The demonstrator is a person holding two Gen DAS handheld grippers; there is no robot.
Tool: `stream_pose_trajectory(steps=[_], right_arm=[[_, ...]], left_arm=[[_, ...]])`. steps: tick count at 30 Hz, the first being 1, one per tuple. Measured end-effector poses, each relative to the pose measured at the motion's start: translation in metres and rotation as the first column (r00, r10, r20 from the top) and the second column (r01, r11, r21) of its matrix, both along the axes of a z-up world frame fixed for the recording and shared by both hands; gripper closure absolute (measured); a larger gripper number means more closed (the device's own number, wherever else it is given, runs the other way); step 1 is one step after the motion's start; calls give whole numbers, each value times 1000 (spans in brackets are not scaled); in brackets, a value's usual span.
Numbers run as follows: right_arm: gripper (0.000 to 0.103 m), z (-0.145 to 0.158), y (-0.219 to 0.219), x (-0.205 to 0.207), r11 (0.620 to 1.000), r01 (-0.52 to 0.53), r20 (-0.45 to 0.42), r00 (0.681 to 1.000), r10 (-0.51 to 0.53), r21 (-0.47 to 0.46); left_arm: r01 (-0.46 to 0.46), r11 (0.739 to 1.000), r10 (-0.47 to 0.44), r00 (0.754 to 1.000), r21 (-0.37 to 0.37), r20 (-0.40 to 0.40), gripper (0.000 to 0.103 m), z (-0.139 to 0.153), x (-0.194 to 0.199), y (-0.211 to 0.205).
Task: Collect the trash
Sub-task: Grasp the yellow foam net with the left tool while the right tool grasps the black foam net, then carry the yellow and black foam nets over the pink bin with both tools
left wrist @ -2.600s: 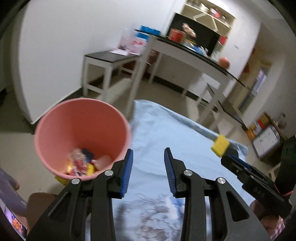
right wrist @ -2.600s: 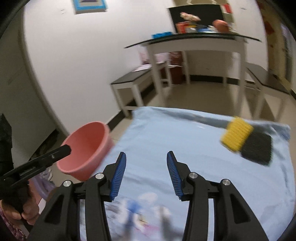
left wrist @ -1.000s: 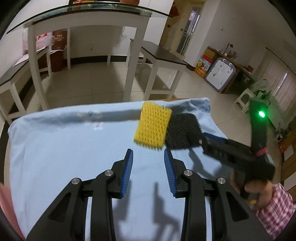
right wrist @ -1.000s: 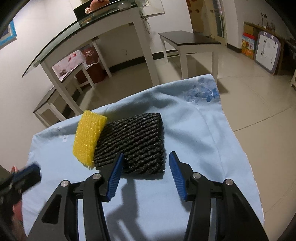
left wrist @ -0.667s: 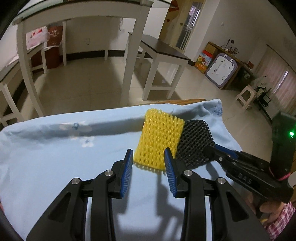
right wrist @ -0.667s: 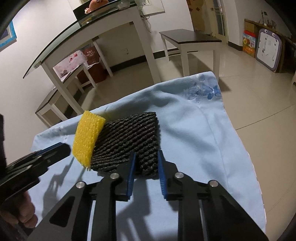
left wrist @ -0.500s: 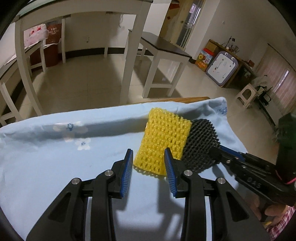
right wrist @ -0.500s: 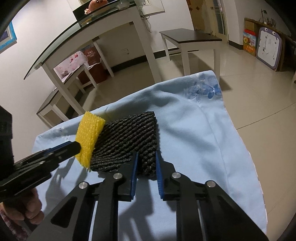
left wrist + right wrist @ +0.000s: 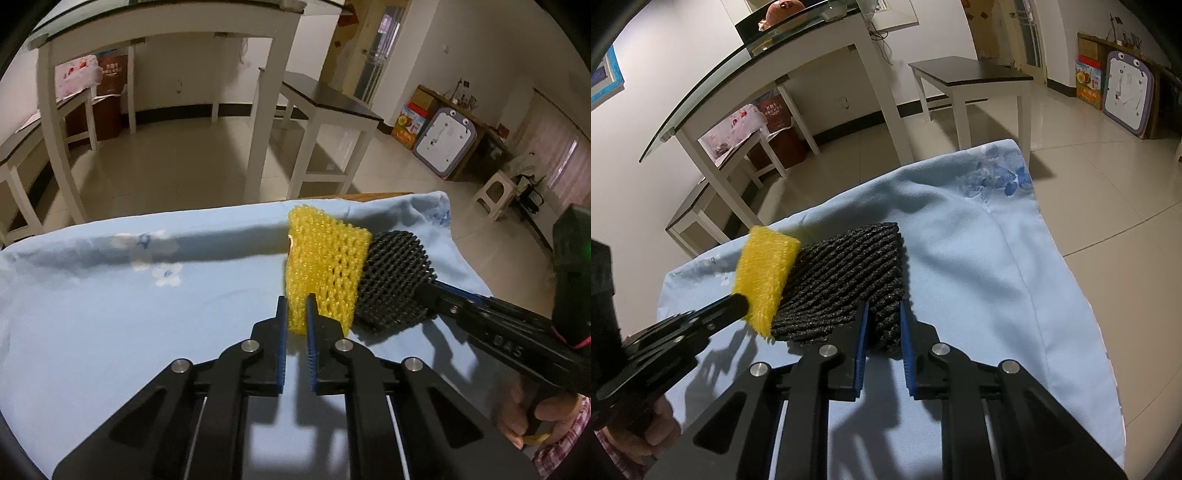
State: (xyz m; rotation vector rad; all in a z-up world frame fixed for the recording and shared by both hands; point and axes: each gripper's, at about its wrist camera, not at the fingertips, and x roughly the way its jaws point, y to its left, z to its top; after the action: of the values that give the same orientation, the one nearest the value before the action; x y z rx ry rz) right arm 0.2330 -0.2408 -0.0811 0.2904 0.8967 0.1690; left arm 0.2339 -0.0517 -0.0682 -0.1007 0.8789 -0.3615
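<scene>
On a desk (image 9: pixel 92 332) draped in blue cloth, the left hand-held gripper (image 9: pixel 295 314) was closing on a yellow foam net (image 9: pixel 325 266), while the right hand-held gripper (image 9: pixel 882 321) pinched the black foam net (image 9: pixel 846 273) beside it, probably so both could be lifted away as trash.

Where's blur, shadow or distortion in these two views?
Left wrist: yellow net slightly soft, table legs bowed by fisheye, shadows on the cloth. Right wrist: sharp black net, floor glare, dark vignette at corners.
</scene>
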Motion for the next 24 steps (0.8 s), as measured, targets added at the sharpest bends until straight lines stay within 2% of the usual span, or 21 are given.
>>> stream_pose_trajectory(steps=[10, 16, 24], right_arm=[[92, 14, 7, -15, 999, -25, 34, 999, 27, -46], [93, 38, 14, -46, 998, -55, 81, 995, 58, -40], [93, 67, 33, -93, 991, -123, 149, 980, 129, -49]], left_arm=[[-91, 996, 90, 995, 17, 48, 95, 35, -56, 19], [-157, 987, 153, 985, 39, 74, 95, 52, -96, 29], [-232, 972, 227, 970, 48, 85, 95, 59, -143, 46]])
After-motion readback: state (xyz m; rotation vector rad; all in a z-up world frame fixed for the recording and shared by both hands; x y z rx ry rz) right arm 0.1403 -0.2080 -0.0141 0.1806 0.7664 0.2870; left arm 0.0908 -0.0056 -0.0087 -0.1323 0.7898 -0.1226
